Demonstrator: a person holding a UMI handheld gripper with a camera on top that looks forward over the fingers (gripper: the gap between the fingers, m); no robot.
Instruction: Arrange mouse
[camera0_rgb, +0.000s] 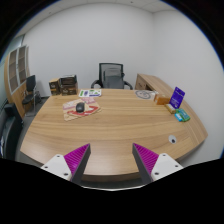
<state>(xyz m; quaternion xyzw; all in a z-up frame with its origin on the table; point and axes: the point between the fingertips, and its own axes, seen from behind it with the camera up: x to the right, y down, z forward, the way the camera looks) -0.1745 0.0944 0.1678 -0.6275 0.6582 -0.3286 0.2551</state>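
Seen from above the near edge of a broad, rounded light-wood table (120, 135), with the two-finger gripper (112, 160) raised and aimed across it. Jaws spread wide, nothing between them, the magenta pads (150, 157) angled inward at the bottom of the frame; apparently held open and back for an approach not yet begun.

Small dark mouse (80, 106) resting on a pale pink-patterned sheet or mat (82, 110) at centre left of the frame, well beyond the fingers and off to their left. Probably set there as its working spot, though whether already squared up cannot be told.

Behind it, dark upright books or boxes (66, 85) near the far edge, and a black mesh office chair (111, 76) at upper centre. At right, a purple standing card (177, 97) and a small teal object (182, 116), well apart from the mouse.

Likely next: forward and leftward reach, jaws lowered astride the mouse
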